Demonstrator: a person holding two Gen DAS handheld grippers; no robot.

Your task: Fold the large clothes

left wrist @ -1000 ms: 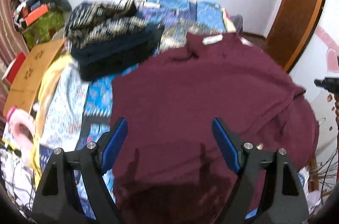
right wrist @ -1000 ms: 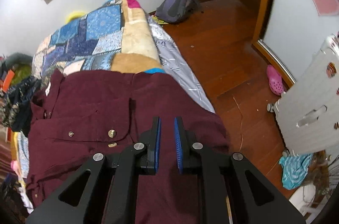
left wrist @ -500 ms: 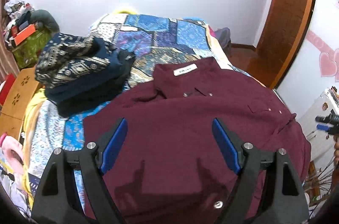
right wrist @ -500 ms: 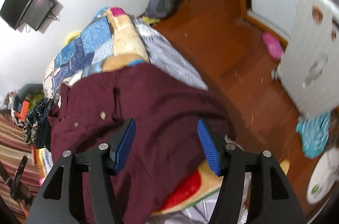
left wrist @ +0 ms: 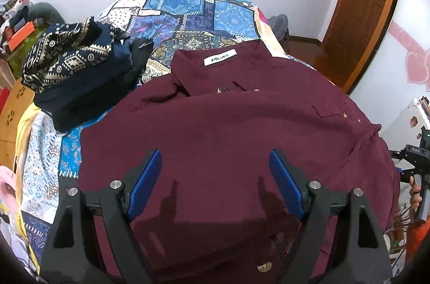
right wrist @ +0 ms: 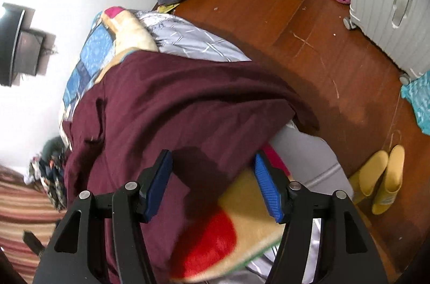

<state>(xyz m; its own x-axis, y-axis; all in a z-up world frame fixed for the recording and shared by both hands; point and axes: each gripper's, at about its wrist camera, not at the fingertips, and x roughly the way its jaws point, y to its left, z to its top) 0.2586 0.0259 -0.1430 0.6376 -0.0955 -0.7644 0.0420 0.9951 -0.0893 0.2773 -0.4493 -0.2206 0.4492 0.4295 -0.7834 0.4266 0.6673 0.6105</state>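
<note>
maroon shirt [left wrist: 228,128] spread on the bed [left wrist: 188,23], left gripper [left wrist: 215,184] and right gripper [right wrist: 212,184] both released and empty; its overhanging edge may slide floorward.

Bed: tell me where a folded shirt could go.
Bare patchwork quilt lies beyond the maroon shirt collar, right of the dark folded pile. The near half is covered by the shirt; the left edge is crowded.
</note>
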